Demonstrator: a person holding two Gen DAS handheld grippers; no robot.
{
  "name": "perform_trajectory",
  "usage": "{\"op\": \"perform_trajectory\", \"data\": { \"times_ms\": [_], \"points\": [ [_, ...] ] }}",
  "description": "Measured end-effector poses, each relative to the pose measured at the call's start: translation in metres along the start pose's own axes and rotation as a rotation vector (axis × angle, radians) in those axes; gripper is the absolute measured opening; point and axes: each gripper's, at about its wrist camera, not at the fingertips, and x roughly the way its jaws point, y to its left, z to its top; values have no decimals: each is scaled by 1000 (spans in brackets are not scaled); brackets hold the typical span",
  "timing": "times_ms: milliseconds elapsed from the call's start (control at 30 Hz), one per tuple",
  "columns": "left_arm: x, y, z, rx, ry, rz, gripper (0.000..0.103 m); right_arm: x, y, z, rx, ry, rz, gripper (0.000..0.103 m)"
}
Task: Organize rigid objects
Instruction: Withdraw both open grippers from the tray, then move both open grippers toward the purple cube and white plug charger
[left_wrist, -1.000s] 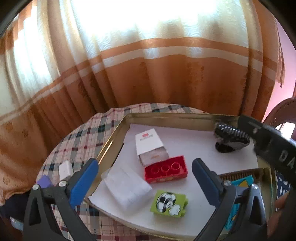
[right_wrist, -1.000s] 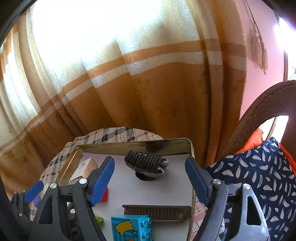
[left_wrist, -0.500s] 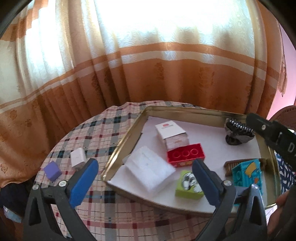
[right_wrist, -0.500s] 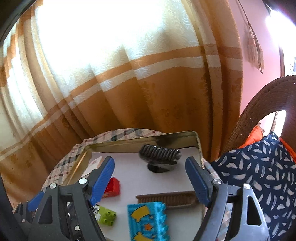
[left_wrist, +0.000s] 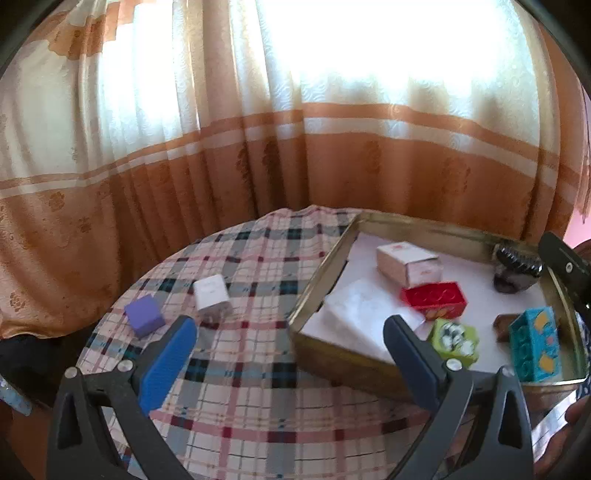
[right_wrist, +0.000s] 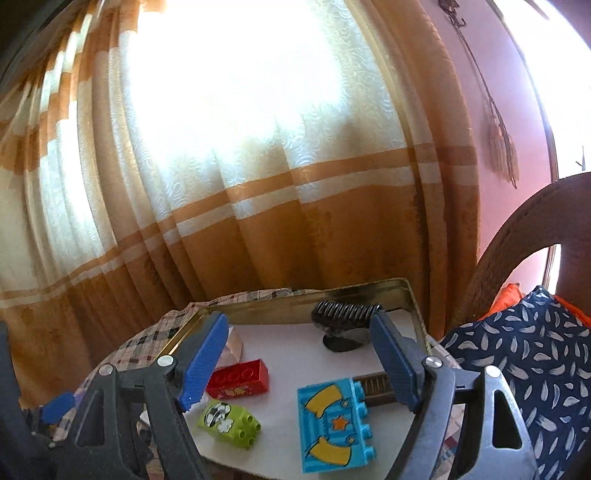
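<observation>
Counter: your round counter (left_wrist: 258, 387) wears a plaid cloth in pink, white and dark blue.
Loose pieces: a purple cube (left_wrist: 144, 315) and a white cube (left_wrist: 212, 294) sit side by side on the cloth, left of the tray.
Tray: a gold tin tray (left_wrist: 321, 291) with a white liner holds a white box (left_wrist: 408, 264), red brick (left_wrist: 434, 300), green brick (left_wrist: 455, 338), blue brick (left_wrist: 535, 343) and a black ribbed piece (left_wrist: 517, 269).
Left claw (left_wrist: 288, 354): your jaws stand apart over the cloth, holding nothing.
Right claw (right_wrist: 299, 360): apart too, nothing between, above the tray.
Room: orange-and-cream curtain (left_wrist: 258, 147) behind, backlit; pink wall (right_wrist: 517, 92); wicker chair (right_wrist: 517, 240) with a navy patterned cushion (right_wrist: 535, 354) at right.
</observation>
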Motion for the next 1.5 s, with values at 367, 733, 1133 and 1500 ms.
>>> {"op": "perform_trajectory", "data": {
  "times_ms": [367, 733, 1133, 1500],
  "points": [
    [0, 5, -16, 3, -5, 19, 103, -12, -5, -6, 40, -21, -22, 81],
    [-9, 19, -18, -66, -16, 28, 103, -24, -6, -11, 40, -28, -18, 81],
    [-20, 27, -20, -87, -52, 31, 103, -46, 15, -15, -56, -95, -2, 81],
    [-30, 36, -22, -107, -76, 14, 103, -50, 32, -30, -28, -42, 98, 82]
  ]
}}
